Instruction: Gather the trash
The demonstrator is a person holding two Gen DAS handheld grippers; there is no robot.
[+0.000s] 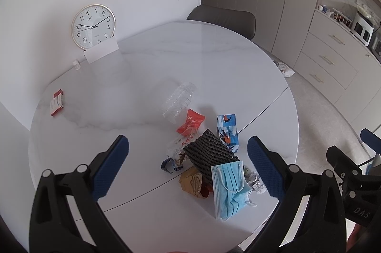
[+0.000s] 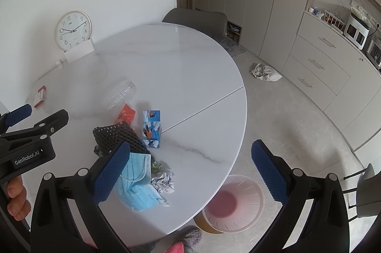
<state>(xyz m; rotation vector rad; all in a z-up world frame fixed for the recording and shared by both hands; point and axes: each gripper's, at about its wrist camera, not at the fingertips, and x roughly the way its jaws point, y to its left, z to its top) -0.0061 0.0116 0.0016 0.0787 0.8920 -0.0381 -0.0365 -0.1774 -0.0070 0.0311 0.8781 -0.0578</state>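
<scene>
Both grippers hang above the near edge of the round white table (image 1: 214, 57), fingers spread wide and holding nothing. The left gripper (image 1: 188, 164) frames the trash pile between its blue pads; the right gripper (image 2: 190, 172) sits further toward the table's right rim, above the pink bin (image 2: 234, 203) on the floor just beside the table.

Nearest on the table lies a blue face mask (image 1: 229, 188), touching crumpled white paper (image 2: 164, 181) and a brown wrapper (image 1: 191, 182). Just behind it, black foam netting (image 1: 208, 150) leans over the pile, beside an upright blue carton (image 1: 227, 130). Beyond these lie a red packet (image 1: 190, 125) and a clear plastic bottle (image 1: 179, 98). At the table's far left edge, a red box (image 1: 57, 102) and a clock (image 1: 93, 26).
</scene>
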